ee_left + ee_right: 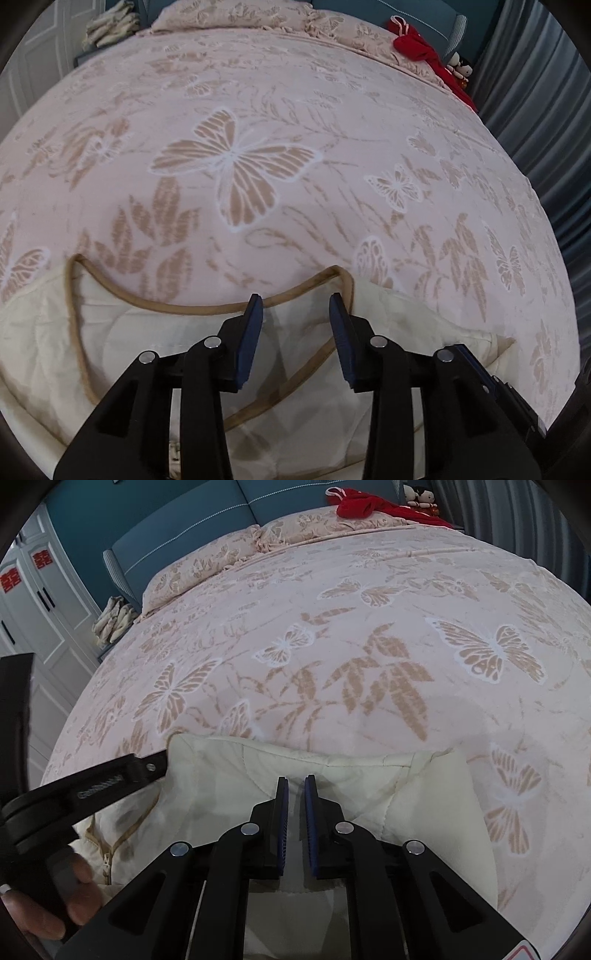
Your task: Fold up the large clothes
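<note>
Quilted matt cream cloth garment point(332, 771) with tan velvety piping lies on a plush, butterfly-patterned bedspread point(258, 129).

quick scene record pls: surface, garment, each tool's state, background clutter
surface: bed with pink butterfly-print cover
garment: cream quilted garment with tan piping, lying at the near edge of the bed
left tool: jaws apart over the tan-piped edge, not clamped on it
right tool: jaws nearly together, narrow gap; cream fabric lies under them, grip not confirmed
hand: person's hand on the left tool's handle
clutter: red cloth and small dolls by the pillows
</note>
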Demonstrator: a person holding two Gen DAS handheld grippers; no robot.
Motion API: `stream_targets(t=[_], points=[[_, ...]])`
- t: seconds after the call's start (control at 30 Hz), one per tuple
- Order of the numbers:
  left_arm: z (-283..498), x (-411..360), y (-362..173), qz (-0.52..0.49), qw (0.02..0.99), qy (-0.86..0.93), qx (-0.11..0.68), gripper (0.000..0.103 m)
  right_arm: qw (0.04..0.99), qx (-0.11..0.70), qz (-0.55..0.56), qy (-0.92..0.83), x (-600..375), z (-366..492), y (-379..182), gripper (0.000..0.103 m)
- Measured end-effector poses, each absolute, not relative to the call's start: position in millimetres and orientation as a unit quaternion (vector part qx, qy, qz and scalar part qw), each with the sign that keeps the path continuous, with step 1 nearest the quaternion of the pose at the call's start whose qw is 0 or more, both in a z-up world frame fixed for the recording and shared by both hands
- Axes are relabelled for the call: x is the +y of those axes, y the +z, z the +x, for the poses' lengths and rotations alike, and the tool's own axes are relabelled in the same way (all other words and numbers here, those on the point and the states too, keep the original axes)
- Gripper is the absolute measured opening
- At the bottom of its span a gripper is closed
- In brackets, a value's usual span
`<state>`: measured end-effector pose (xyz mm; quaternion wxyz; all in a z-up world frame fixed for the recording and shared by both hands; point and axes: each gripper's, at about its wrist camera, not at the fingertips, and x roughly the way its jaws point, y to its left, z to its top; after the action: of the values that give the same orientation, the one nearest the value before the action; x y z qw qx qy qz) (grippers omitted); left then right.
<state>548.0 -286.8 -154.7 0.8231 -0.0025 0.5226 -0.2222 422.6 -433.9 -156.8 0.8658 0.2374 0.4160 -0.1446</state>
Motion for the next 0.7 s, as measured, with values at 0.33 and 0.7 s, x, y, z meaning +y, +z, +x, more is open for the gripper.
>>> stream_targets(t=[0.33,0.7], points=[[541.4,-291.9,-149.0,0.031,0.837,-0.230,0.496,0.000,0.858,0.444,0.215,-0.145,-427.6,436.9,-163.6,0.007],[544.1,-288.1,-176.8,0.042,0.843,-0.224,0.487,0.000,0.860,0.444,0.190,-0.165,-425.9,446.1,-185.4,0.000]])
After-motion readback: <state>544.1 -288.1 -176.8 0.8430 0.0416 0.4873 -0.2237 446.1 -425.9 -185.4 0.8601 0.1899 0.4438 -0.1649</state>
